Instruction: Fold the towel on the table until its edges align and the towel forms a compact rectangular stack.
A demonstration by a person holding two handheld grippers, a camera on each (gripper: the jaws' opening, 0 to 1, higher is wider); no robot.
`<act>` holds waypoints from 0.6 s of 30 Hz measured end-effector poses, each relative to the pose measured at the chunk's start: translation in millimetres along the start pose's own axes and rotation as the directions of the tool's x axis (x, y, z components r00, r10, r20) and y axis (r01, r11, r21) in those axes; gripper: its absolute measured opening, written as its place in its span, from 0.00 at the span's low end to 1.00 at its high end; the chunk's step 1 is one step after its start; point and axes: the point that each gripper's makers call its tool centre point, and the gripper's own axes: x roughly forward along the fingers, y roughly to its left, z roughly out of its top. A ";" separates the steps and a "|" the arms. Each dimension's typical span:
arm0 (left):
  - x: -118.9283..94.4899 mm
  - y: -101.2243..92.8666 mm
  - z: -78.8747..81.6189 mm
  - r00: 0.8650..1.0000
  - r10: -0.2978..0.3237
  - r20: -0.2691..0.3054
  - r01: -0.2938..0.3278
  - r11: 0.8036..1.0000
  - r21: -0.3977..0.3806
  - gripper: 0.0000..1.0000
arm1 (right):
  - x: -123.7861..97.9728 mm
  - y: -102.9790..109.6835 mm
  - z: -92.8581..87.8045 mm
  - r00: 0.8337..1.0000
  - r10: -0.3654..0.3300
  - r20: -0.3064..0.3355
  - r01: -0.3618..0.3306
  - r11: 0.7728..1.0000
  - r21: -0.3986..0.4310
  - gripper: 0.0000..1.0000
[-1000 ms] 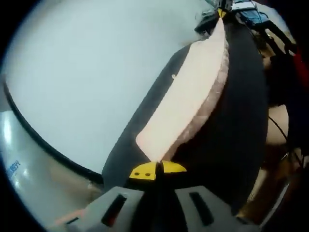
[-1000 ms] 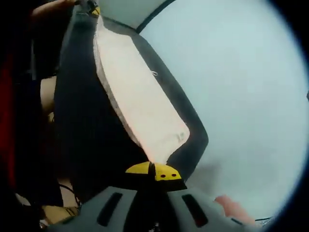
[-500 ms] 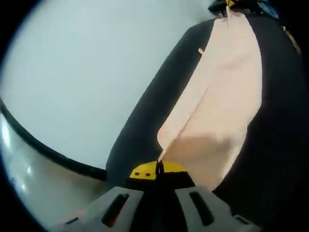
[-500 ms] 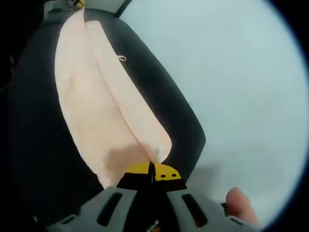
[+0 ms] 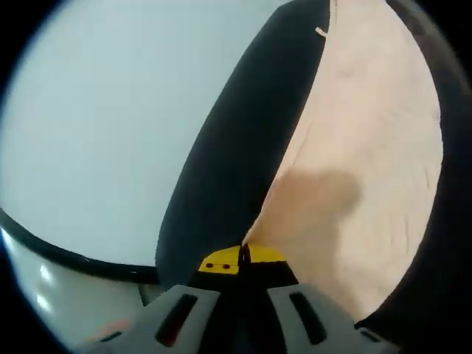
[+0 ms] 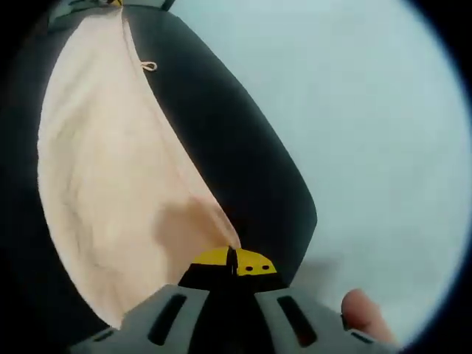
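Note:
A pale peach towel [image 5: 361, 162] hangs stretched over a black mat [image 5: 236, 140], with a small loop tag near its far end. My left gripper [image 5: 242, 254] is shut on one corner of the towel, yellow tips pressed together. In the right gripper view the same towel [image 6: 103, 169] spreads leftward from my right gripper [image 6: 232, 258], which is shut on another corner. The left gripper's yellow tip [image 6: 114, 3] shows small at the towel's far end in that view.
The black mat [image 6: 243, 155] lies on a pale blue-white table [image 5: 110, 110] with a dark rim [image 5: 66, 254] at lower left. A person's fingertip [image 6: 361, 310] shows beside the right gripper.
Over the last second the towel has gone from a narrow folded strip to a wide open sheet between the grippers. Both views have closed in on it.

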 end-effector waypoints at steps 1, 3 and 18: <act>4.7 1.7 3.4 1.000 0.001 0.003 -0.001 1.000 -0.002 0.00 | 4.5 -2.2 1.3 1.000 -0.009 -0.003 0.009 1.000 0.007 0.00; 12.8 11.3 2.5 1.000 0.025 -0.002 -0.025 0.999 -0.024 0.00 | 13.5 -6.5 2.8 1.000 -0.026 -0.006 0.026 1.000 0.010 0.00; 48.6 -23.6 -7.1 0.995 -0.089 0.046 0.087 0.995 0.038 0.07 | 48.8 8.4 -9.6 1.000 -0.003 -0.009 0.004 0.993 0.120 0.01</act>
